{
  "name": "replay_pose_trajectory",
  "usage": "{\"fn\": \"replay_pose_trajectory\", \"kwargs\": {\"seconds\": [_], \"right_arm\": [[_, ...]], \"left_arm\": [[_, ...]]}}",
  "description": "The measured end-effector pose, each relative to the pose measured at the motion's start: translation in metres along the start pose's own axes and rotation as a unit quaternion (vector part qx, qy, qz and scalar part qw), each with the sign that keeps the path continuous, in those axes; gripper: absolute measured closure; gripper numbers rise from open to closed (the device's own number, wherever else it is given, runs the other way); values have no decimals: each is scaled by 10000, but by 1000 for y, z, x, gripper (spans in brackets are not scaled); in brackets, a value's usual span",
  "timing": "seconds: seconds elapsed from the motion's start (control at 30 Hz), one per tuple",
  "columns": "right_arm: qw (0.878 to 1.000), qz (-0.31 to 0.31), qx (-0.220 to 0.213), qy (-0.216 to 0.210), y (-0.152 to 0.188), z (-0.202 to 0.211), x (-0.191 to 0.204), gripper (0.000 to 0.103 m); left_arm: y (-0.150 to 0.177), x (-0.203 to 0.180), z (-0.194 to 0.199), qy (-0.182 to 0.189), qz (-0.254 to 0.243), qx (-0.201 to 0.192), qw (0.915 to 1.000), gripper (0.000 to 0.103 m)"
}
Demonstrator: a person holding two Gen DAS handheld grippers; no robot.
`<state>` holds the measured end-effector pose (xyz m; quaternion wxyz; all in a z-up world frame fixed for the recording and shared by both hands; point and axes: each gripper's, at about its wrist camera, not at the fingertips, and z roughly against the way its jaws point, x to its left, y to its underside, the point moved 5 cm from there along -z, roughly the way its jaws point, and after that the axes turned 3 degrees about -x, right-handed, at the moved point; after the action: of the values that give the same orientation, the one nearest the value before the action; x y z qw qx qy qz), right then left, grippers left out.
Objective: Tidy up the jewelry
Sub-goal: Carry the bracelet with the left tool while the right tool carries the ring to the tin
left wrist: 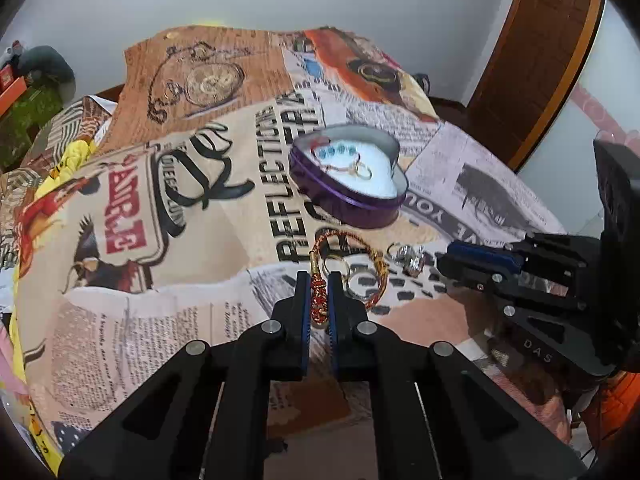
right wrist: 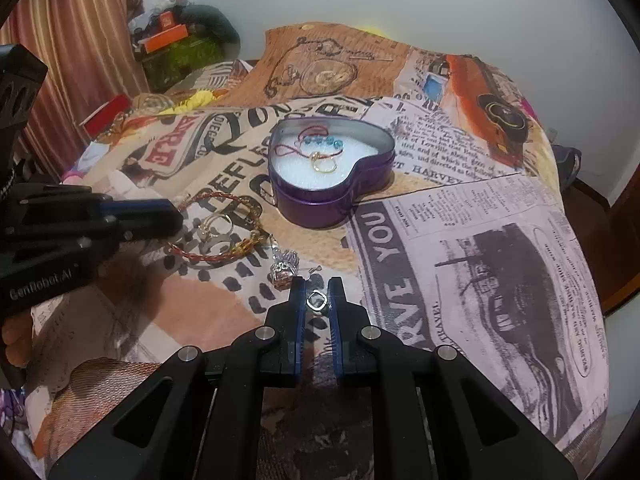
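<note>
The open purple heart-shaped tin [right wrist: 332,184] already holds 1 gold ring and a beaded cord. Just in front of it, the left gripper [left wrist: 319,280] clamps the red-gold braided bracelet [left wrist: 352,264]; the right gripper [right wrist: 317,286] pinches a small silver ring [right wrist: 317,302], likely bound for the tin.

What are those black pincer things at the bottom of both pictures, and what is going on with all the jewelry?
They are two-finger grippers that a person holds, one in each hand, each carrying a camera that looks along its fingers. One picture comes from the left gripper, the other from the right gripper; each also shows the other gripper at its side. A newspaper-print cloth covers the surface. On it sits an open purple heart-shaped tin already holding a gold ring and a string with blue beads. The left gripper is shut on a red and gold braided bracelet. The right one pinches a small silver ring. More rings lie loose nearby.
</note>
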<state>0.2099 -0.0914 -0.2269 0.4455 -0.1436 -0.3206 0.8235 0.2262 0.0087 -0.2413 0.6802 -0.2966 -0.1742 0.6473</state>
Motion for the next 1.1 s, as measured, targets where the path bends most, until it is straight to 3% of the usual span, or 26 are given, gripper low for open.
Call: {"fn": "replay_pose_trajectory", "kwargs": {"seconds": [0.67, 1.1], "right_arm": [[9976, -196, -591, 318, -23, 49, -15, 93], [9964, -249, -730, 344, -38, 46, -22, 93]], "left_arm": [[-49, -12, 61, 61, -109, -999, 9949, 97], [-86, -25, 56, 282, -239, -1292, 9909, 97]]}}
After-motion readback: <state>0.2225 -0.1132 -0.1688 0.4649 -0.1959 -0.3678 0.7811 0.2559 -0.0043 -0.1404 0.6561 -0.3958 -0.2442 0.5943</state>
